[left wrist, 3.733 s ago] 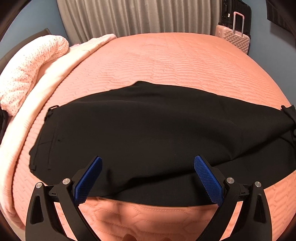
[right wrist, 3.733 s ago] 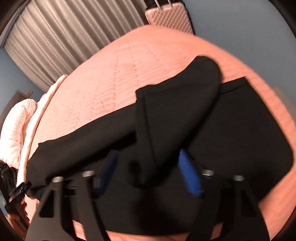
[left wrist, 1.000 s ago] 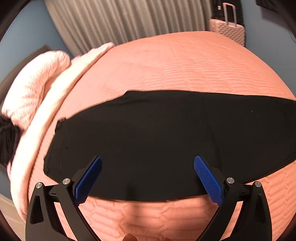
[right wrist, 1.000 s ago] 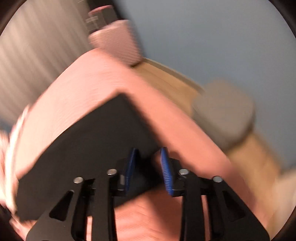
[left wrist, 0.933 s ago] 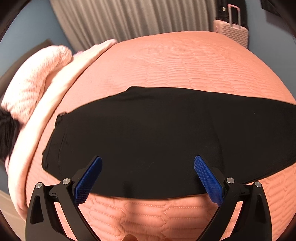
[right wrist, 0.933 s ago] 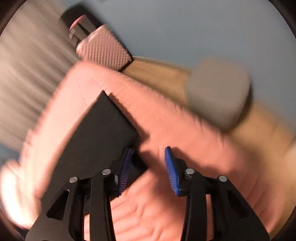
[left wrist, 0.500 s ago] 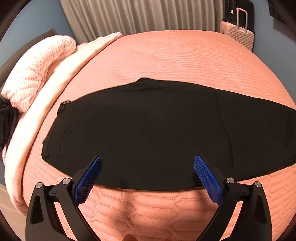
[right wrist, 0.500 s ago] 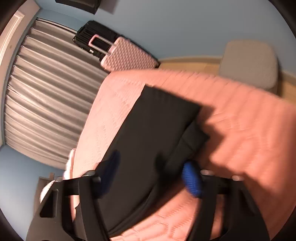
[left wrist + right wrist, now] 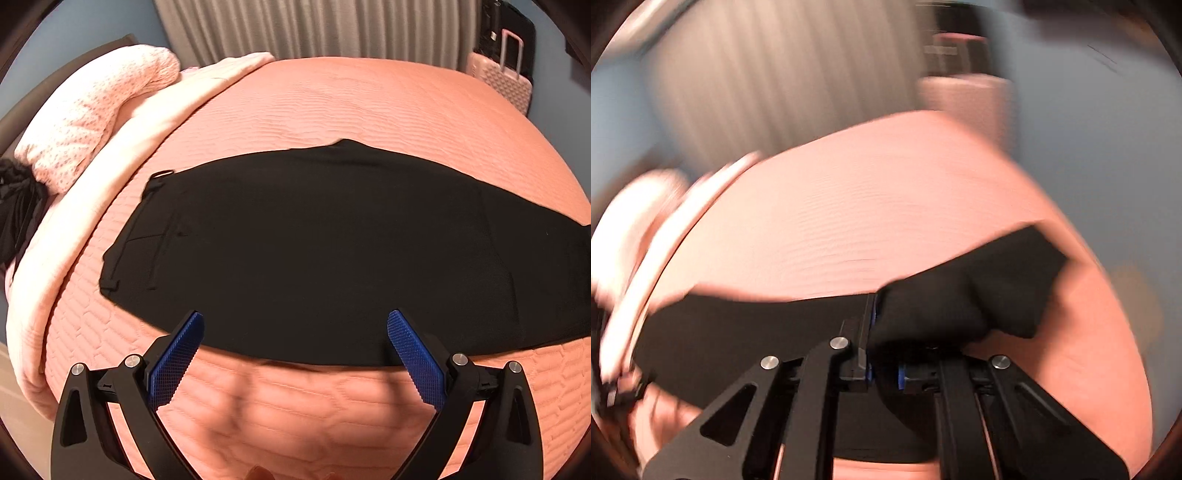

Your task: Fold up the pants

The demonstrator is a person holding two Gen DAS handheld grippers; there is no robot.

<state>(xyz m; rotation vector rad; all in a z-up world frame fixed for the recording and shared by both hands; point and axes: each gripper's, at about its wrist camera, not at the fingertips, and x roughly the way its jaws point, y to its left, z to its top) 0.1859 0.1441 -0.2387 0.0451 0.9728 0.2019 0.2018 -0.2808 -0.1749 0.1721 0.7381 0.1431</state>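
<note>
Black pants lie flat across the salmon bed, waistband to the left. My left gripper hangs over their near edge, open wide, with nothing pinched between its blue pads. In the blurred right wrist view, the pants run off to the left and their leg end is bunched and lifted. My right gripper is closing on that leg end, with black fabric caught between the jaws. The cloth hides its right finger.
The quilted bedcover stretches far beyond the pants. A pale pink blanket and pillow are heaped along the left side, with a dark bundle beside them. A pink suitcase and grey curtains stand behind the bed.
The right gripper swung round to the leg end, spread its jaws around it, then closed on the fabric and bunched it. The left gripper slid sideways over the pants and stayed open.
</note>
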